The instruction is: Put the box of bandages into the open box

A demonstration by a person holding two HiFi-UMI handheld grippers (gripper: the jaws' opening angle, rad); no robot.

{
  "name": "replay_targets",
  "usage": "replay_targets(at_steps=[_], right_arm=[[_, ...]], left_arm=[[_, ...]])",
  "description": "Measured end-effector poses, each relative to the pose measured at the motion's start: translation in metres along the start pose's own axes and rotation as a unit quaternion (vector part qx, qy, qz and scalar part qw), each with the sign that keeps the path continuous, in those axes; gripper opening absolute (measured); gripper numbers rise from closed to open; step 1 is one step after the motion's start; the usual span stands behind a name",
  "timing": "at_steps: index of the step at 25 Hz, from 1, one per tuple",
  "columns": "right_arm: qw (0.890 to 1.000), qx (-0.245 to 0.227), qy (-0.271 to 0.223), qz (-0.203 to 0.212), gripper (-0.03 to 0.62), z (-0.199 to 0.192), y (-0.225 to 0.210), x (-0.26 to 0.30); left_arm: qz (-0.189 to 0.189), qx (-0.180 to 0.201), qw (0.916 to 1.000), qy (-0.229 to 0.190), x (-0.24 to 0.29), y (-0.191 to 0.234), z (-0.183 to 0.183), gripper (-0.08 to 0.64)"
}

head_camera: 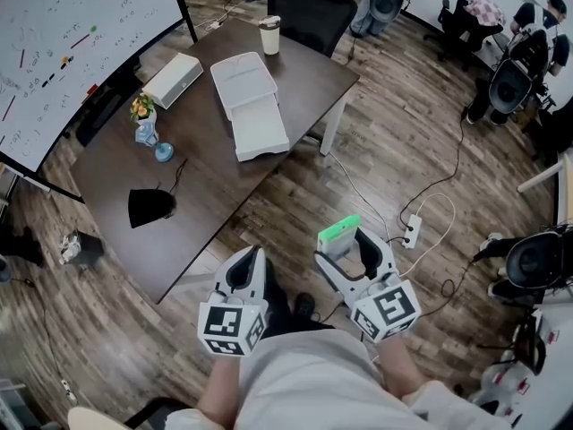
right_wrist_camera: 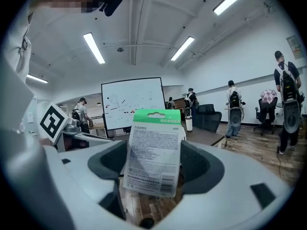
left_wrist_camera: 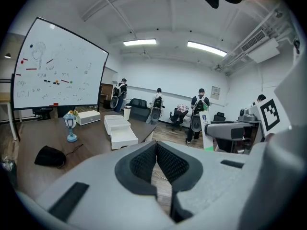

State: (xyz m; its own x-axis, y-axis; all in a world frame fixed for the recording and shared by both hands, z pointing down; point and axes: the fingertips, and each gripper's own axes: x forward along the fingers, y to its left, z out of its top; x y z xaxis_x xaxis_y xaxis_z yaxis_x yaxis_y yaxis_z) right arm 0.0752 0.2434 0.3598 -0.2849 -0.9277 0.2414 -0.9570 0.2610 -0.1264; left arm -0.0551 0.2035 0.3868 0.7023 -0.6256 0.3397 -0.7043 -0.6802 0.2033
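At the far left a large white whiteboard with scattered marks leans beside a dark brown rectangular table on the wood-plank floor. On the table's near left part lies a crumpled black cloth pouch, and further back stands a small blue lamp-shaped ornament with flowers on top. Behind it, near the whiteboard, lies a closed flat white carton. Near the table's middle sits the open white box, its lid folded back toward the far side and its tray bare inside. A white cylindrical cup stands at the far edge, in front of a black office chair. Below the table's near corner, over the floor, the left gripper is held with its dark ribbed pads pressed together and nothing between them, as the left gripper view shows. Just beside it, the right gripper pinches the box of bandages, a flat white pack with a green top edge and fine print on its face, standing upright between the pads in the right gripper view. The pack is well apart from the open white box, off the table. On the floor to the right lies a white power strip with a looping cable, and black chairs stand along the right edge.
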Motion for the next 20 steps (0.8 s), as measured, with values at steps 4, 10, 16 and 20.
replay_targets(at_steps=[4, 10, 16, 20], right_arm=[[1.0, -0.003, 0.003, -0.001, 0.356, 0.005, -0.001, 0.016], [1.0, 0.0, 0.001, -0.004, 0.354, 0.014, -0.005, 0.044], [1.0, 0.0, 0.001, -0.004, 0.354, 0.024, -0.008, 0.077], [1.0, 0.0, 0.0, -0.01, 0.354, 0.03, -0.014, 0.099]], left_arm=[[-0.001, -0.005, 1.0, 0.001, 0.009, 0.013, 0.004, 0.006], [-0.012, -0.006, 0.9999, -0.003, 0.027, 0.032, 0.016, 0.006], [-0.024, -0.004, 0.9997, -0.002, 0.05, 0.052, 0.028, 0.006], [-0.03, -0.003, 0.9996, -0.001, 0.065, 0.07, 0.036, 0.006]])
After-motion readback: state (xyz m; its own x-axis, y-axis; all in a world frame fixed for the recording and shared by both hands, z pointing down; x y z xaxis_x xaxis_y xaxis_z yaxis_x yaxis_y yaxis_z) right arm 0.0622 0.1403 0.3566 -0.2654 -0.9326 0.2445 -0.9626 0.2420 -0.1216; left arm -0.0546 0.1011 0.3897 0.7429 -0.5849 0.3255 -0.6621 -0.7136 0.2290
